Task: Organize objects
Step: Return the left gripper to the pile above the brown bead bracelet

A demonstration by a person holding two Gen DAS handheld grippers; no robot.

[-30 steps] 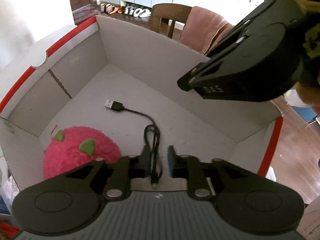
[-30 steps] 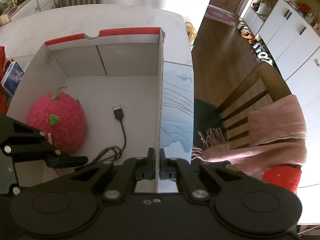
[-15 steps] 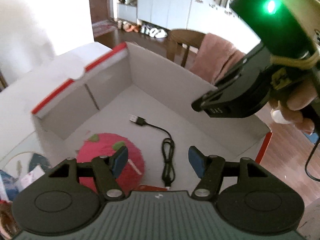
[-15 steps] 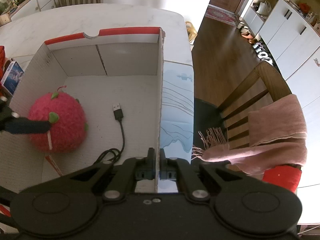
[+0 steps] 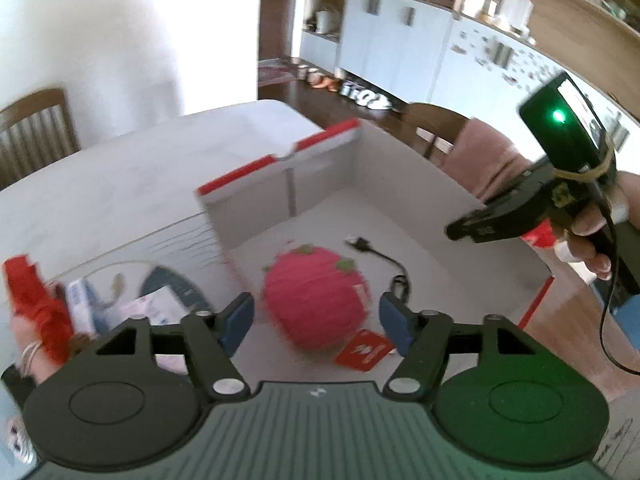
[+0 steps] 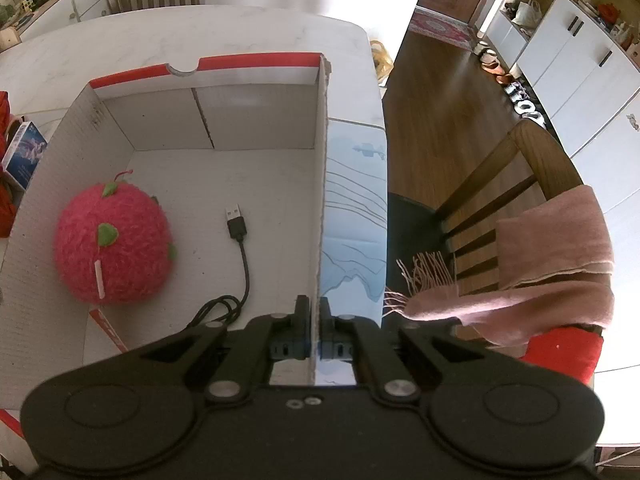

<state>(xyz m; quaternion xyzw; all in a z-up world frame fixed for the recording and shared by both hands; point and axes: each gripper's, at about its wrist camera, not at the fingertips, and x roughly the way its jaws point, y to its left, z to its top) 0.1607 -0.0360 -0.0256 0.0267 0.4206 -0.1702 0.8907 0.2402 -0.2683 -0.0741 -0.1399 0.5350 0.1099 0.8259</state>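
Inside the cardboard box (image 6: 260,184) lie the pink plush ball (image 6: 112,244) and USB cable (image 6: 240,256). The left gripper (image 5: 314,316), jaws just opened, holds nothing; the right gripper (image 6: 314,320) pinches the box's side wall.

One cardboard box (image 6: 256,120), one pink plush fruit (image 6: 114,244), one USB cable (image 6: 240,248), two chairs (image 5: 36,136), one scarf (image 6: 552,264)

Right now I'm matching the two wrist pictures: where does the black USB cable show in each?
Left wrist: USB cable right of centre, on the box floor, right of the pink plush ball.
Right wrist: cable lower centre, right of the ball.
Shared landmark: cardboard box's red-edged far wall.
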